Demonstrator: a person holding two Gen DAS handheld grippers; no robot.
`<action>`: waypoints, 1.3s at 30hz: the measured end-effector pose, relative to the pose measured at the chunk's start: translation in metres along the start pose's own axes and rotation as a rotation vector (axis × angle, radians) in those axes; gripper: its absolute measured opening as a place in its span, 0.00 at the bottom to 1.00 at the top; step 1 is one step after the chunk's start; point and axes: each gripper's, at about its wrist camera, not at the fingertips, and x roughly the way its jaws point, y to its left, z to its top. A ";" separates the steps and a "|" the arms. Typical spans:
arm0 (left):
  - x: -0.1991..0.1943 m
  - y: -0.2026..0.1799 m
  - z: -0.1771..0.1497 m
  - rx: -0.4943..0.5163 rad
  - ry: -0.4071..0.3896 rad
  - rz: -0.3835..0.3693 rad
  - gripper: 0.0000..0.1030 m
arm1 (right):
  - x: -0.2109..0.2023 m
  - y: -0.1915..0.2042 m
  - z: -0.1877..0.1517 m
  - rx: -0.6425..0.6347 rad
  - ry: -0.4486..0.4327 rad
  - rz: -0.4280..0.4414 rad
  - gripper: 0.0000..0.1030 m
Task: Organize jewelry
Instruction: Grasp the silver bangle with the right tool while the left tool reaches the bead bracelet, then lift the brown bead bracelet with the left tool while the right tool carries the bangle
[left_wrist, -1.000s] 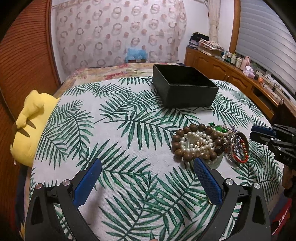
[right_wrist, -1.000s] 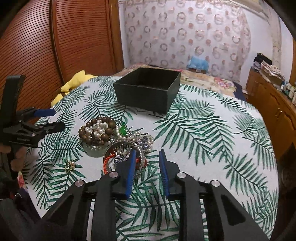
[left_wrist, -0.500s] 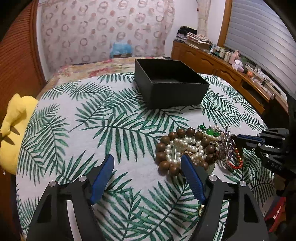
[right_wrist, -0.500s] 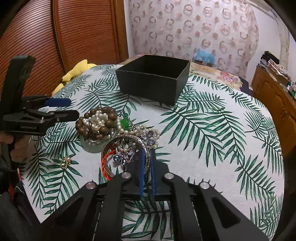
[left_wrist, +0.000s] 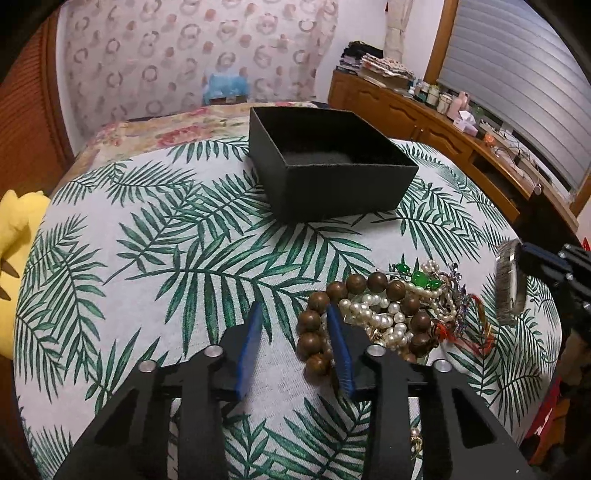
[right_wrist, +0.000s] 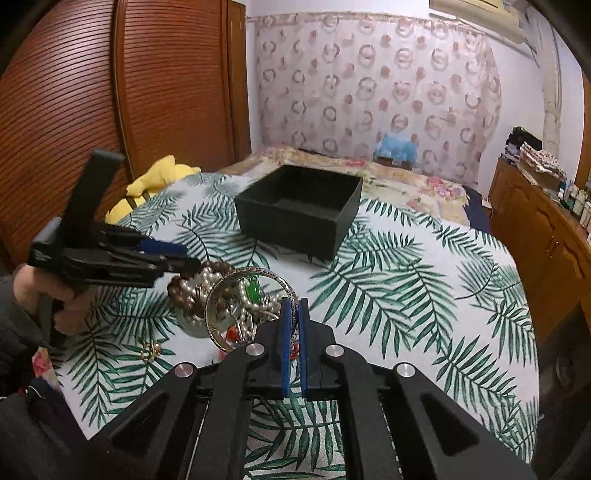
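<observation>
A pile of jewelry (left_wrist: 399, 317) lies on the palm-leaf cloth: a brown wooden bead bracelet (left_wrist: 321, 332), pearls, green stones, a red cord. My right gripper (right_wrist: 293, 314) is shut on a silver bangle (right_wrist: 229, 291) and holds it lifted above the pile; the bangle also shows in the left wrist view (left_wrist: 508, 284). My left gripper (left_wrist: 293, 332) is open, low at the pile's left edge, its right finger against the wooden beads. An open, empty black box (left_wrist: 328, 162) stands behind the pile; it also shows in the right wrist view (right_wrist: 301, 206).
A small gold ring (right_wrist: 149, 349) lies apart on the cloth near the front left. A yellow plush toy (left_wrist: 14, 236) sits at the table's left edge. A wooden sideboard (left_wrist: 443, 122) with bottles runs along the right wall. A bed lies behind the table.
My right gripper closed on the silver bangle and lifted it off the pile. My left gripper narrowed its opening and moved right and forward to the wooden beads.
</observation>
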 end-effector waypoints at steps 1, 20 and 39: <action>0.002 0.000 0.000 0.001 0.003 0.003 0.29 | -0.002 0.000 0.001 -0.002 -0.008 0.000 0.04; 0.010 0.003 0.007 0.078 0.049 0.061 0.22 | 0.000 0.001 0.003 0.006 0.016 0.011 0.05; -0.056 -0.031 0.027 0.114 -0.163 -0.014 0.12 | 0.010 0.001 0.018 -0.016 0.003 0.004 0.05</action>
